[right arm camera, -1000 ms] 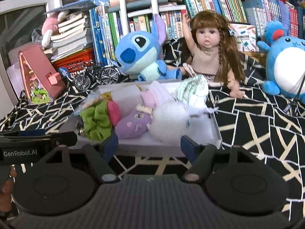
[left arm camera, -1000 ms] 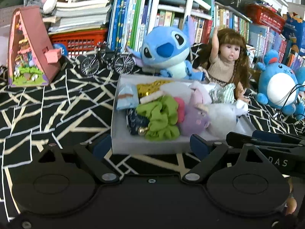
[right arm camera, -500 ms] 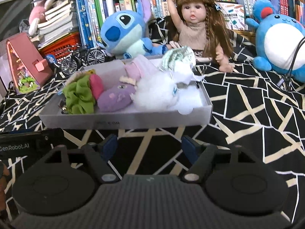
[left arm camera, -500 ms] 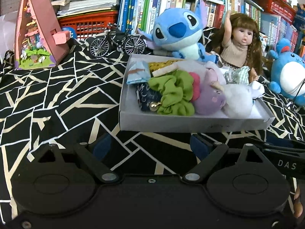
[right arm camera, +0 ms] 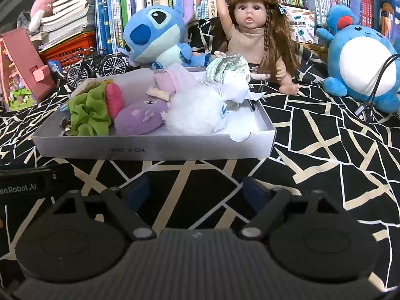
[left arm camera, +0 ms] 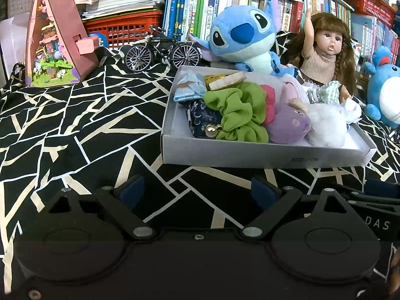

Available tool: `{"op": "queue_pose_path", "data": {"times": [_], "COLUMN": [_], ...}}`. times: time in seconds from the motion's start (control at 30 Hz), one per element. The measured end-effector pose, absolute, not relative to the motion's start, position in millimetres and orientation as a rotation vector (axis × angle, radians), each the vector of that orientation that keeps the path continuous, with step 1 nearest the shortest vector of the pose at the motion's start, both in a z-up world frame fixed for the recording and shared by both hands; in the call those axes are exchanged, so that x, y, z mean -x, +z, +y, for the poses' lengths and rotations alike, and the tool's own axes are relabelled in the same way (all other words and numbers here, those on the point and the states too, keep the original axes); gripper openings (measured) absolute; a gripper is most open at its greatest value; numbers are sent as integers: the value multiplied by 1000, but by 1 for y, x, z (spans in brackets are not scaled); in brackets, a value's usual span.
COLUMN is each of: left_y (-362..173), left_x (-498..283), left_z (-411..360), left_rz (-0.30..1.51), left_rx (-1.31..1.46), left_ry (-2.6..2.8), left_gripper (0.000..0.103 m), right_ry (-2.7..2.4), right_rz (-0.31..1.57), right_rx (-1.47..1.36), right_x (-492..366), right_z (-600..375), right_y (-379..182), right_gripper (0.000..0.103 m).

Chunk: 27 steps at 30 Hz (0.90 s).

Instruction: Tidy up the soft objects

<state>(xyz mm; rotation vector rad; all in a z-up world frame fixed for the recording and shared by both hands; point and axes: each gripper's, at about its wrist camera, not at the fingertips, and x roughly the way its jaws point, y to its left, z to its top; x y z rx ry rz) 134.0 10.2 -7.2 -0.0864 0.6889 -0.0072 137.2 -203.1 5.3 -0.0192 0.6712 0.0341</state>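
A shallow white box [left arm camera: 262, 153] [right arm camera: 155, 147] sits on the black-and-white patterned cloth. It holds several soft things: a green scrunchie [left arm camera: 237, 115] [right arm camera: 87, 110], a purple plush [left arm camera: 290, 122] [right arm camera: 140, 120], a white fluffy plush [left arm camera: 327, 127] [right arm camera: 197, 115], a navy pouch with a bell [left arm camera: 202, 120], a pink item [right arm camera: 175, 80] and a striped cloth [right arm camera: 227, 71]. My left gripper [left arm camera: 197, 191] is open and empty in front of the box. My right gripper [right arm camera: 195, 190] is open and empty, also in front of the box.
Behind the box stand a blue Stitch plush [left arm camera: 240, 37] [right arm camera: 155, 40], a doll [left arm camera: 325, 50] [right arm camera: 252, 32], a blue round plush [right arm camera: 360, 60], a model bicycle [left arm camera: 162, 52], a pink toy house [left arm camera: 55, 42], a red basket [left arm camera: 125, 27] and shelves of books.
Both grippers have drawn back from the box, so it now lies farther ahead with cloth showing between. Both stay open and empty.
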Motion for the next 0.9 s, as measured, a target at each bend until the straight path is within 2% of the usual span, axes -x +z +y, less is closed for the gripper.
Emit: {"op": "queue_pose_path", "data": {"times": [0.3, 0.43, 0.9], "left_y": [-10, -11, -12], "left_x": [-135, -135, -138], "left_z": [12, 14, 6], "left_rz": [675, 674, 691], "left_rx": [100, 113, 63], "left_ry": [-11, -19, 0], "left_gripper": [100, 102, 103], "right_ry": [20, 21, 20], "right_rz": [683, 691, 692], "right_rx": [39, 39, 41], "right_x": [-138, -138, -137], "right_z": [-200, -199, -199], "right_y": [3, 1, 0], "right_gripper": [95, 102, 103]}}
